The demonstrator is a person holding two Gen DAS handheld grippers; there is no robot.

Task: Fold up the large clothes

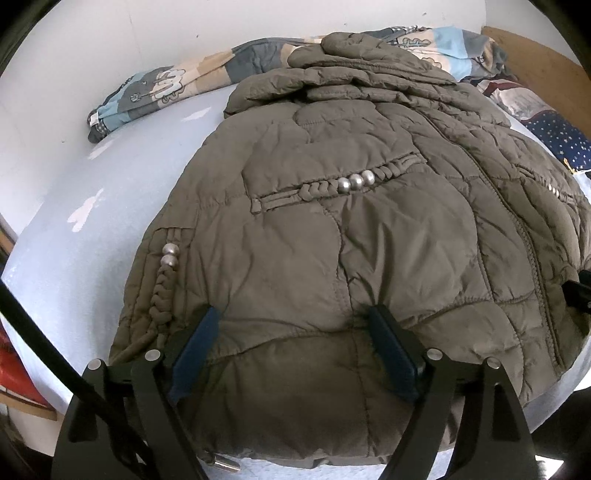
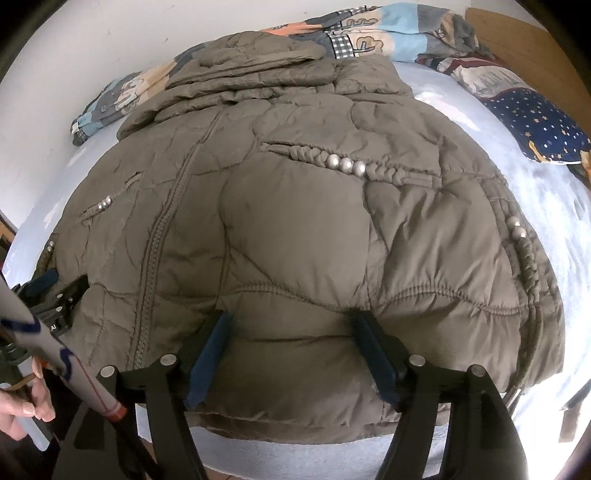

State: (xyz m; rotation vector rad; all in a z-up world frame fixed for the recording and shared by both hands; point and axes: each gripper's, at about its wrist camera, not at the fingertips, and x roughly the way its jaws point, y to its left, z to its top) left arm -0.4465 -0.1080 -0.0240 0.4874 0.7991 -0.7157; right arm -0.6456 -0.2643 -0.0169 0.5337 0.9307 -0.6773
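Observation:
An olive-brown quilted puffer coat [image 1: 332, 221] lies front up on the bed, hem toward me, hood at the far end. It also fills the right wrist view [image 2: 295, 221]. Its front zipper [image 2: 155, 251] is closed, and braided cords with silver beads [image 1: 356, 181] trim the pockets. My left gripper [image 1: 293, 319] is open, its blue-padded fingers [image 1: 195, 354] spread over the left part of the hem. My right gripper [image 2: 291, 321] is open over the right part of the hem. Whether the pads touch the fabric I cannot tell. The left gripper also shows in the right wrist view [image 2: 55, 291] at the coat's left edge.
The pale blue bed sheet [image 1: 92, 184] surrounds the coat. A patterned quilt [image 1: 166, 85] lies bunched along the white wall. A navy starred pillow [image 2: 539, 125] lies at the right, near a wooden headboard [image 2: 517, 33]. A hand [image 2: 22, 406] holds the left handle.

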